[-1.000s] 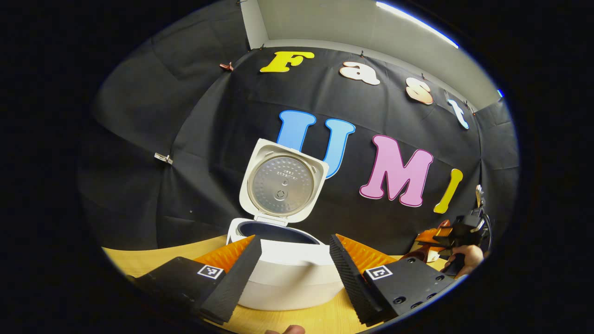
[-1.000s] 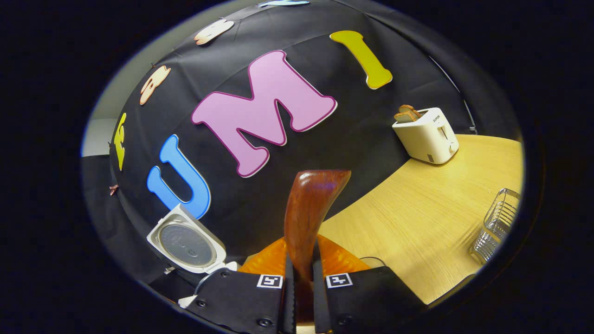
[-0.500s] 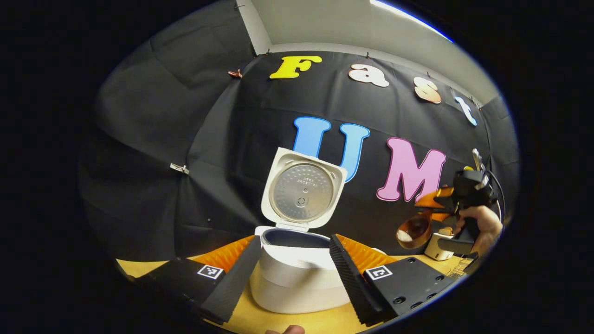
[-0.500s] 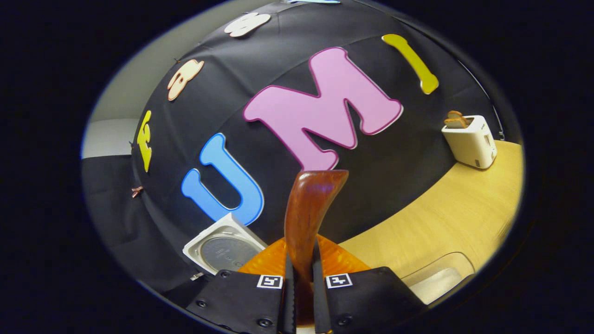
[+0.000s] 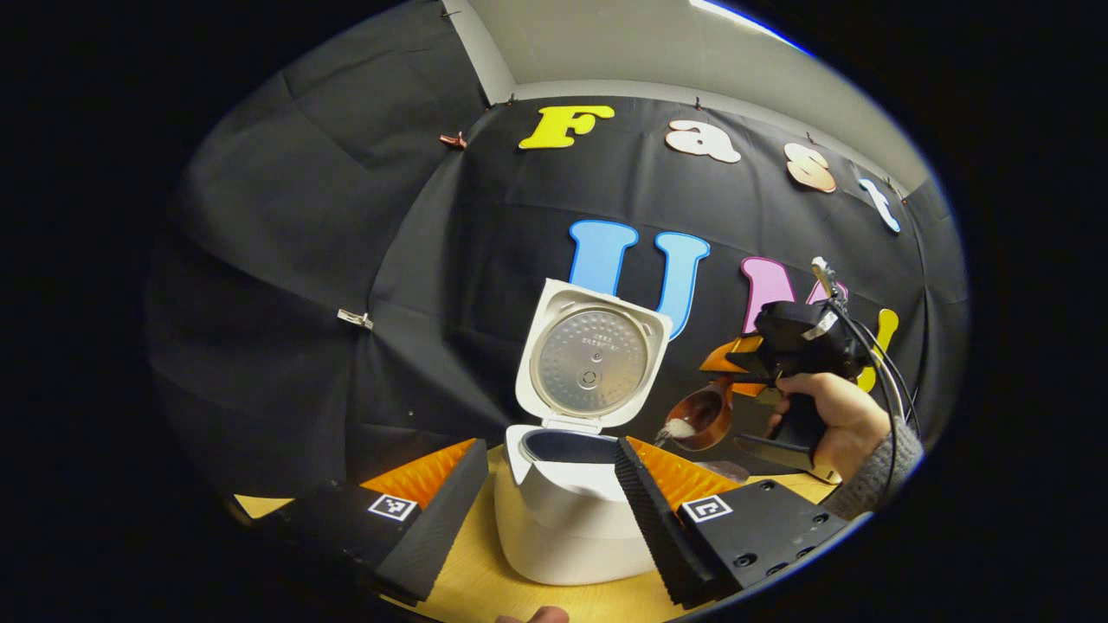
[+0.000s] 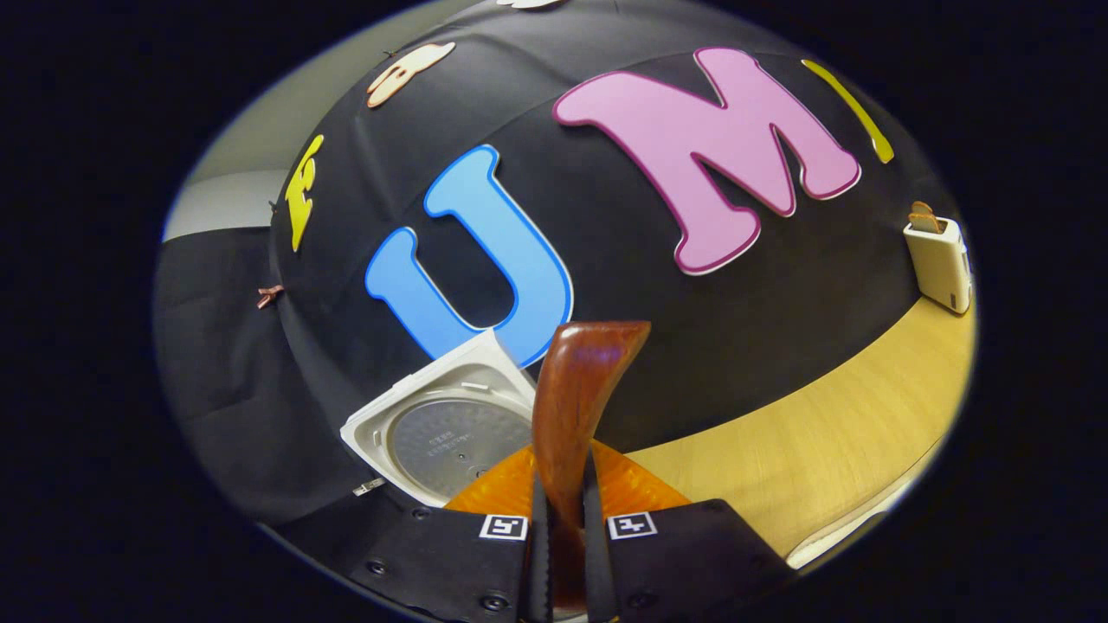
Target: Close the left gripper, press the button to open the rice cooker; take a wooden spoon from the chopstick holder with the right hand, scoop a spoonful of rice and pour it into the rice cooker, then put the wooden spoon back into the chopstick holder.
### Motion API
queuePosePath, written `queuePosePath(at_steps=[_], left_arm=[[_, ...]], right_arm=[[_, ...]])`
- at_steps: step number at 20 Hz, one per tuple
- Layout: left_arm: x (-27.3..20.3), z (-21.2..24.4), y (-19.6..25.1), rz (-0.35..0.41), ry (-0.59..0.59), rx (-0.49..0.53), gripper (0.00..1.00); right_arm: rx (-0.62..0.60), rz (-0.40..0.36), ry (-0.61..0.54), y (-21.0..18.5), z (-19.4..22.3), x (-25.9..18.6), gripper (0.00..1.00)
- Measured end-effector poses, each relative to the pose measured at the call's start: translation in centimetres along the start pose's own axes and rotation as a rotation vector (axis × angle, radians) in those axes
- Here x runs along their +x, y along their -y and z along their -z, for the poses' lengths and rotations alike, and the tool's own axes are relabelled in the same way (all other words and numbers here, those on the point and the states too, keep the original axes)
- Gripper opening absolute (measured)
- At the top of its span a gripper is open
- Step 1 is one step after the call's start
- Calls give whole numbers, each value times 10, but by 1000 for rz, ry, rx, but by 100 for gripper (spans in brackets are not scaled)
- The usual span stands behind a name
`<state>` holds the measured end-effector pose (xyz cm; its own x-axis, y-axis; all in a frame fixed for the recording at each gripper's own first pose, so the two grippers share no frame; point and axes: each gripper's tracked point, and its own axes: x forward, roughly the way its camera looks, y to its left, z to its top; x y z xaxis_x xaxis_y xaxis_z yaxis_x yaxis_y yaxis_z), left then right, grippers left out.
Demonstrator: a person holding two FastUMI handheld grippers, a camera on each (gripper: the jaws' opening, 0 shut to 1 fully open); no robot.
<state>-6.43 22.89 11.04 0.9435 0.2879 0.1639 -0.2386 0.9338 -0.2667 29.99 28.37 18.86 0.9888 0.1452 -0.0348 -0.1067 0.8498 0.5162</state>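
Swinging in from the right since half a second ago, the right gripper (image 5: 743,374) has carried the wooden spoon (image 5: 699,417) leftward, and its bowl now hangs just right of the rice cooker (image 5: 571,510), above and beside the open pot, with a small heap of white rice (image 5: 679,427) in it. A hand (image 5: 827,421) with a grey sleeve holds that gripper, well off the wooden table (image 5: 467,580). In the right gripper view both fingers pinch the spoon's handle (image 6: 571,415) between them, the handle rising upright out of the grip. The cooker's lid (image 5: 591,359) stands raised at the far side, metal inner plate facing us. Near the camera, the left gripper (image 5: 551,506) is spread wide, gripping nothing, one finger on each side of the cooker's white body. Far right in the right gripper view, a toaster (image 6: 939,255) sits on the table against the wall.
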Motion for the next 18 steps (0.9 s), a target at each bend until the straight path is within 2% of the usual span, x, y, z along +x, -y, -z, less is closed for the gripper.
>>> queuePosePath(at_steps=[9, 18], left_arm=[[5, 5, -15, -18, -17, -23, 96], [7, 11, -21, -24, -30, -41, 95]], right_arm=[[-196, 8, 2, -25, 26, 29, 18], [-551, -128, -15, -71, 53, 30, 18]])
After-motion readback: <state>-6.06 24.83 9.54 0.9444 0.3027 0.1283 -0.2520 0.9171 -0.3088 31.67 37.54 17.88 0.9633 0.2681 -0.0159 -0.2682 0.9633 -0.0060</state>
